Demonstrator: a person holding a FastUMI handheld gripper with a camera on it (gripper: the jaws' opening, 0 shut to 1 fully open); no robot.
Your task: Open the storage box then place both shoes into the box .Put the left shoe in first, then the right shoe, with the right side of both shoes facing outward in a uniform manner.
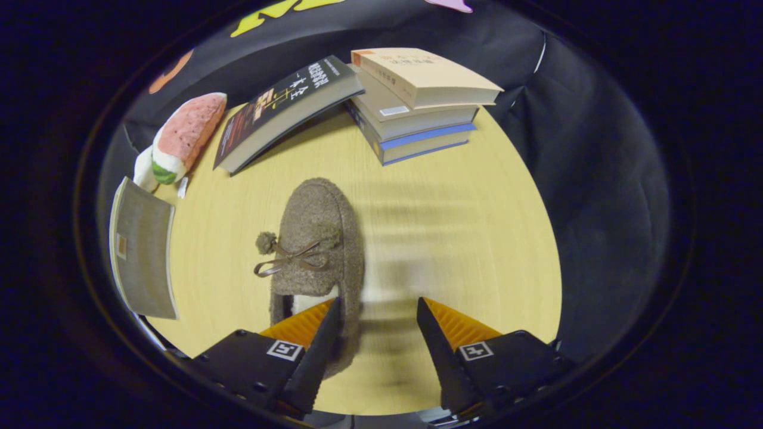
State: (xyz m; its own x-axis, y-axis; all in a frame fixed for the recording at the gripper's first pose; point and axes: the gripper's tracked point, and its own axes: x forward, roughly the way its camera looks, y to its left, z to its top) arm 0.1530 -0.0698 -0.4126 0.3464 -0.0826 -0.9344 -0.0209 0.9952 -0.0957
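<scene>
While the gripper [378,310] hangs low over the table [465,238], its two fingers stand spread apart, clasping nothing. The left finger [319,351] lies over the right side of the shoe's heel end, and whether it actually touches the fuzz I cannot tell. The right finger [438,351] sits clear of it, above bare wood. The fingers point forward across the tabletop, toward the books at the far side.

The shoe [316,238] is a brownish-grey, woolly slipper, lying on the table with its toe pointing away from the fingers and its heel nearest them. A thin brown ribbon bow [292,261] crosses the upper, and a small fuzzy pompom [266,242] hangs off to its left. A pale lining shows at the opening, just ahead of the left finger.

Beyond the shoe, at the table's far edge, a stack of books [417,107] rests, the top one turned askew. A dark-covered book [286,113] leans against the stack's left side, tilted down to the table. Left of that, a plush watermelon slice [185,137] lies at the table's rim. Nearer, to the left of the shoe, a grey booklet [140,250] sits at the table's edge, well apart from the shoe.
</scene>
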